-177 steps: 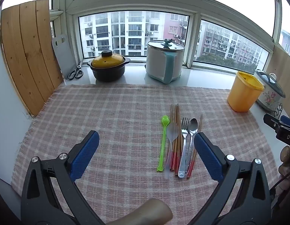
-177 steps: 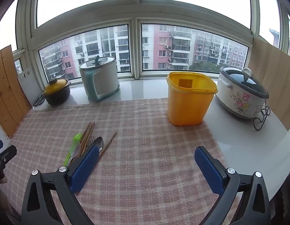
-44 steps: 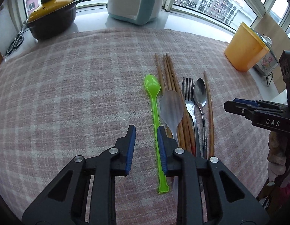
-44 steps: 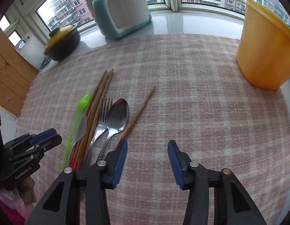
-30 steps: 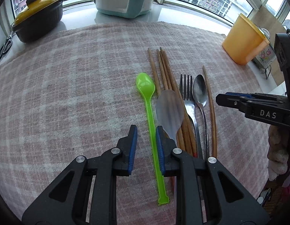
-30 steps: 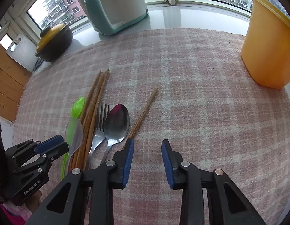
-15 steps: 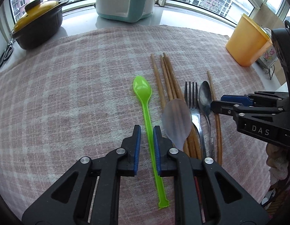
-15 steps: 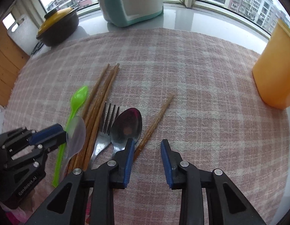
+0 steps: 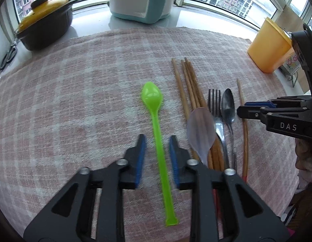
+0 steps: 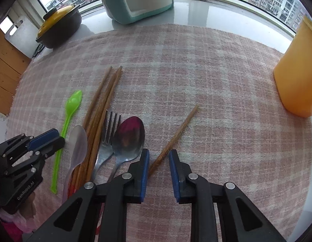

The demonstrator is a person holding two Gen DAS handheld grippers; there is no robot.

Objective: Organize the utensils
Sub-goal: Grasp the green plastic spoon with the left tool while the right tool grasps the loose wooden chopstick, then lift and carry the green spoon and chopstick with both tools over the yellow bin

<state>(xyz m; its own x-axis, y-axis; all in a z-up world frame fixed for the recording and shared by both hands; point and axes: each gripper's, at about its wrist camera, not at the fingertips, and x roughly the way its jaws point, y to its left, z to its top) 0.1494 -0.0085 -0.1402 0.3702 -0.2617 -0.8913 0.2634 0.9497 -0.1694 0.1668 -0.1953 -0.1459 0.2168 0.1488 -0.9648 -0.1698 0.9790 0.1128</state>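
One yellow bin (image 10: 297,74), contents hidden; left tool (image 9: 156,141) just opened, narrow, astride green spoon (image 9: 156,121); right tool (image 10: 159,157) narrowing, astride chopstick (image 10: 176,135).

left wrist: steep down, close | right wrist: same | shared: plaid cloth (image 9: 75,92)

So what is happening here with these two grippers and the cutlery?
A person holds a gripper in each hand over cutlery lying on a checked cloth. The left gripper straddles the green spoon; its fingers have just been opening and do not press it. The right gripper straddles the lone chopstick; its fingers have been closing, with gaps left on both sides. Nothing is lifted yet.
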